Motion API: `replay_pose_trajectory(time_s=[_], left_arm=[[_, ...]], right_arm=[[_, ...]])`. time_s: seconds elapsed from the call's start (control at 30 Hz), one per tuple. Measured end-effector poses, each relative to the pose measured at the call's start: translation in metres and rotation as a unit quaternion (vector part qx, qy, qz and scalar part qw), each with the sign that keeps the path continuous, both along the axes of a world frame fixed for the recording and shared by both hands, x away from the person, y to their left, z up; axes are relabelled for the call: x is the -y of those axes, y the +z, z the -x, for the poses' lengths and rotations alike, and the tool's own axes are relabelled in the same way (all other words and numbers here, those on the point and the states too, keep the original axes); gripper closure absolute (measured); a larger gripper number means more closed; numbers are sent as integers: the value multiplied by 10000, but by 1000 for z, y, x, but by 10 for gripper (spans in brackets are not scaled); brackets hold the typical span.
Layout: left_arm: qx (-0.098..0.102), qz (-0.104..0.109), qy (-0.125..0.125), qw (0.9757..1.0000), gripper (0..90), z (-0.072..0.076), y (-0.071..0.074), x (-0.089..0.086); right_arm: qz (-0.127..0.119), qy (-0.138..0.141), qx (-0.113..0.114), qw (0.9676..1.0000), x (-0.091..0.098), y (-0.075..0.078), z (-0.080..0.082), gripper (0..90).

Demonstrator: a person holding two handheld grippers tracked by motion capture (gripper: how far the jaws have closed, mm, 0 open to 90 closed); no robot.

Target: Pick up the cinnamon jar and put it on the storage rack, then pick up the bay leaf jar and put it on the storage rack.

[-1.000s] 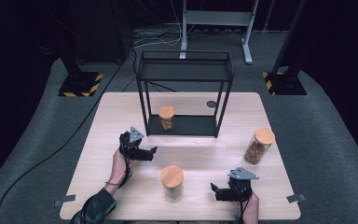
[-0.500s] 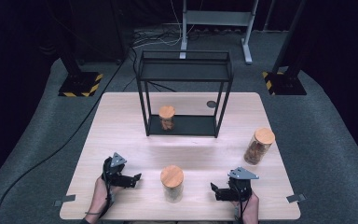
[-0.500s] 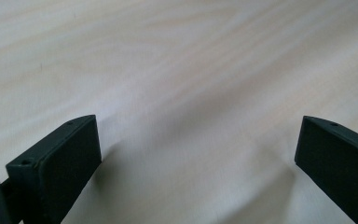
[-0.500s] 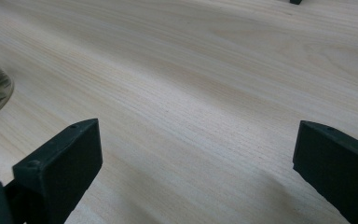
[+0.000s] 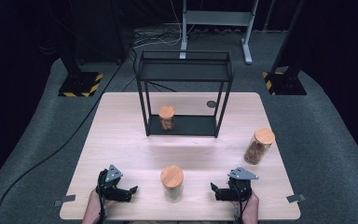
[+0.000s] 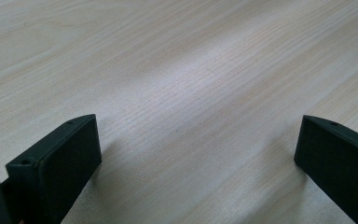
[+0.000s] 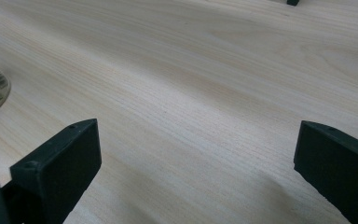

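Resting low near the front edge of the wooden table (image 5: 121, 126), the left gripper (image 5: 131, 191) sits with its jaws spread wide and nothing between them; the left gripper view shows bare wood grain in the gap. The right gripper (image 5: 213, 190) is likewise released and empty, its jaws set wide apart over plain tabletop. Between the two grippers, near each but touching neither, stands a glass jar with a wooden lid (image 5: 172, 183), upright. A second lidded jar (image 5: 259, 145) stands near the table's right edge. A third jar (image 5: 167, 117) stands on the bottom shelf of the black metal rack (image 5: 185, 71) at the far side.
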State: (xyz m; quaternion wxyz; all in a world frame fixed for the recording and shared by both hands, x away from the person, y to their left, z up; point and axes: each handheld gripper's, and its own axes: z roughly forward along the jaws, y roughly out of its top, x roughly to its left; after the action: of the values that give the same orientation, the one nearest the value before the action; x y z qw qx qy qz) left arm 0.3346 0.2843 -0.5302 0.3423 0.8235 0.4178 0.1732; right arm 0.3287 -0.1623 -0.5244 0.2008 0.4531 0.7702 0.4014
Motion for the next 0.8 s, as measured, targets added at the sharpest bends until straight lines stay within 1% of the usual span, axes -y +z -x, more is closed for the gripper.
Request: replay_pose_trajectory(time_s=[0.1, 0.17, 0.27, 0.3, 0.33, 0.6, 0.8], left_arm=[[0, 1, -3, 10000, 0, 0, 0, 0], [1, 0, -3, 10000, 0, 0, 0, 0], [0, 3, 0, 10000, 0, 0, 0, 0], [1, 0, -2, 10000, 0, 0, 0, 0], [2, -2, -3, 10000, 0, 0, 0, 0], [4, -3, 0, 10000, 0, 0, 0, 0], [10, -7, 3, 10000, 0, 0, 0, 0]], right_arm=[[-20, 36, 0, 10000, 0, 0, 0, 0], [-17, 18, 44, 10000, 0, 0, 1, 0], [0, 7, 18, 10000, 0, 0, 0, 0], [1, -5, 41, 10000, 0, 0, 1, 0], [0, -46, 112, 9999, 0, 0, 2, 0], [-37, -107, 147, 9998, 1, 1, 3, 0], [-50, -237, 257, 9994, 2, 1, 5, 0]])
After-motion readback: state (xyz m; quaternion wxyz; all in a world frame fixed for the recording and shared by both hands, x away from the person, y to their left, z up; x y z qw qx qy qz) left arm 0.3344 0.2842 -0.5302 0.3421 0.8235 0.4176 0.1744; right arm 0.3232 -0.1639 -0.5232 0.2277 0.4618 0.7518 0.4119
